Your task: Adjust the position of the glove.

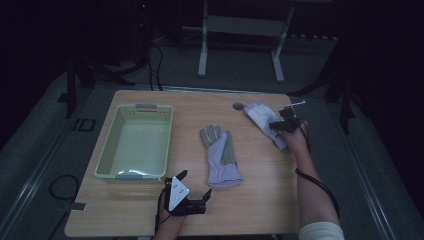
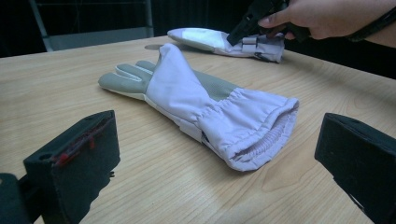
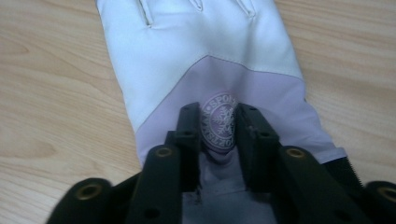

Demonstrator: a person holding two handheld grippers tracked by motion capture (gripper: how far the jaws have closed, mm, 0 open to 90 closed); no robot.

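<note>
Two white and lilac gloves lie on the wooden table (image 1: 260,200). The nearer glove (image 1: 220,155) (image 2: 205,102) lies flat at the table's middle, cuff toward me. My left gripper (image 1: 196,183) (image 2: 219,135) rests near the front edge, open, its jaws wide apart just short of that cuff. The far glove (image 1: 260,116) (image 2: 205,39) (image 3: 196,46) lies at the back right. My right gripper (image 1: 274,125) (image 3: 218,121) is down on its back near the cuff, shut on a raised fold of lilac fabric that carries a round logo.
A pale green plastic basket (image 1: 107,145) stands on the left of the table with nothing in it. A small round dark object (image 1: 238,105) lies at the back edge beside the far glove. A metal frame stands on the floor beyond the table.
</note>
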